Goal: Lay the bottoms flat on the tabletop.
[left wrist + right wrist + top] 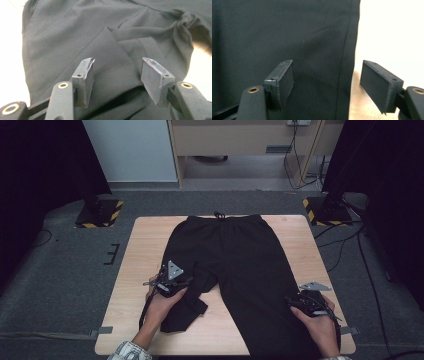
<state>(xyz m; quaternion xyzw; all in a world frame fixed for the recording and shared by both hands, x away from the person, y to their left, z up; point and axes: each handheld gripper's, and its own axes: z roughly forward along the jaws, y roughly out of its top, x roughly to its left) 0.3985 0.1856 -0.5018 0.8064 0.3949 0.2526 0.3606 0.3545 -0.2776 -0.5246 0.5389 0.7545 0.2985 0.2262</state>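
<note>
A wooden table carries a pair of black trousers laid flat, waistband at the far edge, legs running toward the person. The long axis of the trousers runs straight away from both grippers.

One leg is bunched and folded back on itself; its crumpled end lies right under and just ahead of the left gripper. In the left gripper view, the left gripper has its jaws parted about halfway, with a raised fold of cloth rising between them; the pads do not press on it, so nothing is held.

The other leg lies straight and smooth. The right gripper sits at this leg's outer edge, near the hem. In the right gripper view, the right gripper stands wide open, straddling the side seam, one jaw over cloth and one over bare wood, gripping nothing.

The left gripper is nearer to the rumpled leg, which likely needs straightening next. No brand, label or writing can be read anywhere.
</note>
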